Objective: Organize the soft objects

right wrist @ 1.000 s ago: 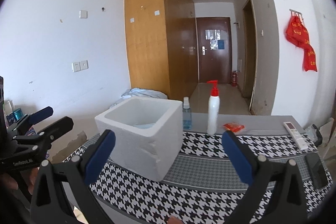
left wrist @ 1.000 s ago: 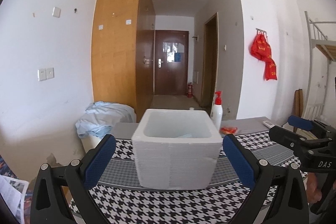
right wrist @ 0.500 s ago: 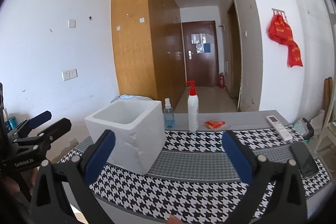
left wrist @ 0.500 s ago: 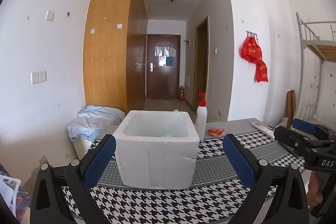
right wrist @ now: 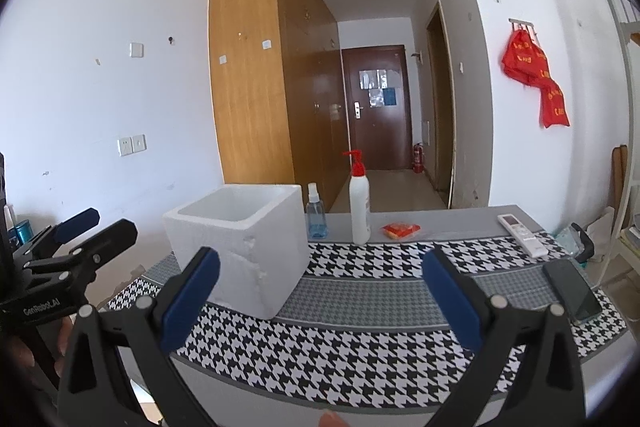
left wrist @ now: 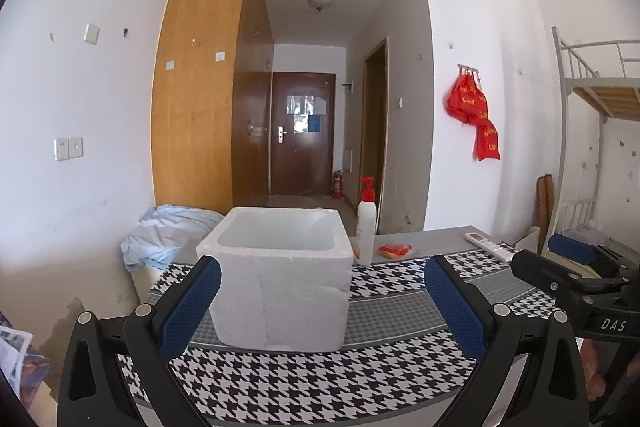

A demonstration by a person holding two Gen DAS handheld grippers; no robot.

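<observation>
standing on the cloth beyond both grippers' wide-apart, empty jaws, the foam box (left wrist: 280, 283) sits untouched

The inside floor of the white square foam box (left wrist: 276, 291) is hidden behind its near wall, so any contents cannot be made out. The small clear spray bottle of blue liquid (right wrist: 316, 213) (plain from the right wrist) is hidden behind that box from the left. The flat orange packet (right wrist: 400, 230) is too small to identify.
</observation>
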